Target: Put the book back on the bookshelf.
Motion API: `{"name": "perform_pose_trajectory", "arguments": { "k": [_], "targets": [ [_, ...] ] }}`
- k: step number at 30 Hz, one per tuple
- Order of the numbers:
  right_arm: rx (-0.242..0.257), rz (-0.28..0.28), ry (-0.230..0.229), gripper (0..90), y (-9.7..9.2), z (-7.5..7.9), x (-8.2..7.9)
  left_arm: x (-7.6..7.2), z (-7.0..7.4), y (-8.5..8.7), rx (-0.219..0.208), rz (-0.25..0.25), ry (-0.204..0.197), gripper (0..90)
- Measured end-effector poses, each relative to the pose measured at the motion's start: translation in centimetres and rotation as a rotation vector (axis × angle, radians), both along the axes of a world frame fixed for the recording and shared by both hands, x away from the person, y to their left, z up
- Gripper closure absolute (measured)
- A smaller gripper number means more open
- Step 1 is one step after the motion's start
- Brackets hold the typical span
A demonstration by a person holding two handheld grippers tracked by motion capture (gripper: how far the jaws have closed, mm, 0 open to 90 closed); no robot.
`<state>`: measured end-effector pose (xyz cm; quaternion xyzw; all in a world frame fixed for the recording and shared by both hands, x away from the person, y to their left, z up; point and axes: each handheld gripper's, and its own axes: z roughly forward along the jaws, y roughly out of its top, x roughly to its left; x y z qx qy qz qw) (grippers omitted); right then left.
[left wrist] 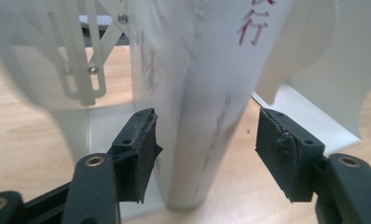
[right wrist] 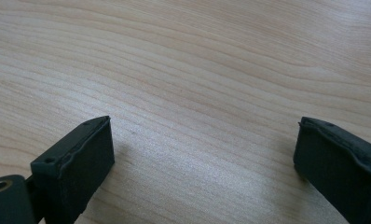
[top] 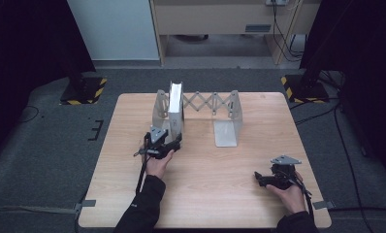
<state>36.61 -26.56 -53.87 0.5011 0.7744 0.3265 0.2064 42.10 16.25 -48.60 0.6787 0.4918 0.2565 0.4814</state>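
A white book (top: 176,104) stands upright in the left end of a pale metal expanding book rack (top: 227,104) at the back of the wooden table (top: 205,194). My left gripper (top: 174,141) reaches to the book's near edge. In the left gripper view the book's spine (left wrist: 202,93) stands between the jaws of the left gripper (left wrist: 204,140); the pads (left wrist: 286,154) are apart from it, with a gap on the right side. My right gripper (top: 258,177) rests near the table's front right, and in the right gripper view it (right wrist: 202,149) is open over bare wood.
The rack's scissor links (top: 205,102) span to a second upright plate (top: 233,104) with a flat foot (top: 226,133) on the table. Rack plates (left wrist: 81,70) flank the book closely. Dark stands with striped bases (top: 84,90) sit on the floor beyond the table.
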Motion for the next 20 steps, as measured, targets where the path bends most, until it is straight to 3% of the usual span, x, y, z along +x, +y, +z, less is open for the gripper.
{"name": "perform_pose_trajectory", "arguments": {
  "k": [3,9,16,20],
  "targets": [
    [0.000,0.001,0.000,5.4,0.0,0.0,0.0,-1.3,0.0,1.1,-0.030,-0.019,0.032,35.3],
    [0.000,0.001,0.000,5.4,0.0,0.0,0.0,-3.4,-0.9,3.2,-0.035,-0.041,0.143,30.0],
    [-0.002,-0.003,-0.002,5.4,0.0,0.0,0.0,-5.3,-2.0,5.0,0.008,-0.072,0.225,25.0],
    [0.004,-0.008,0.000,6.1,0.0,0.0,-0.1,-6.0,-2.7,6.5,0.037,-0.057,0.264,23.0]
  ]
}}
